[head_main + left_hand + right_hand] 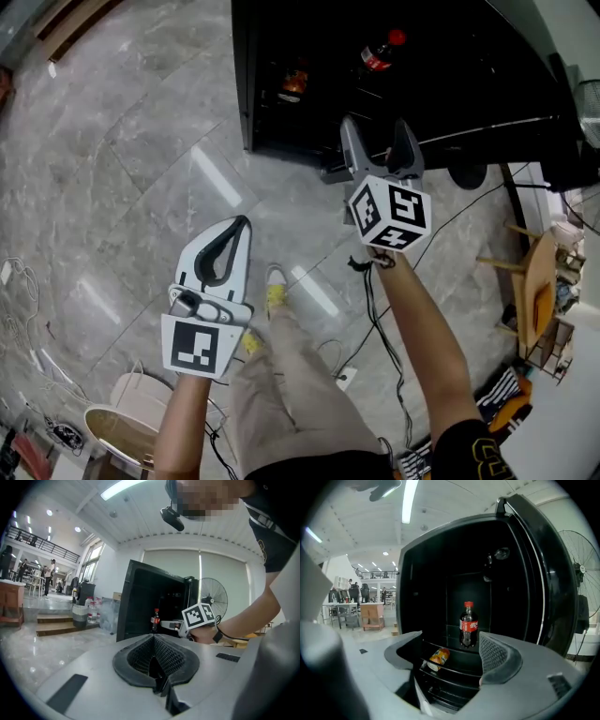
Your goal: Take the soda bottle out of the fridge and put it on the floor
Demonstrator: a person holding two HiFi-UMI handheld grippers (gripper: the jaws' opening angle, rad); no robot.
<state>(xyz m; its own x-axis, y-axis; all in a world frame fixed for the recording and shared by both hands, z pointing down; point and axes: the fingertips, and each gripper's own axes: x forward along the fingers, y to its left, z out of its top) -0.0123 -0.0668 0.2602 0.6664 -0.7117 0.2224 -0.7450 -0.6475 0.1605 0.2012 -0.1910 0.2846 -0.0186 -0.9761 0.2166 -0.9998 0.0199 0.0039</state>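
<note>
Soda bottle (468, 625) apparently clear of fridge (421, 597) walls

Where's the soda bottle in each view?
Head view: soda bottle at top, right of centre, inside the fridge.
Left gripper view: bottle at centre, small, in the fridge opening.
Right gripper view: bottle at centre, upright inside the fridge.
Shared landmark: the black fridge.
</note>
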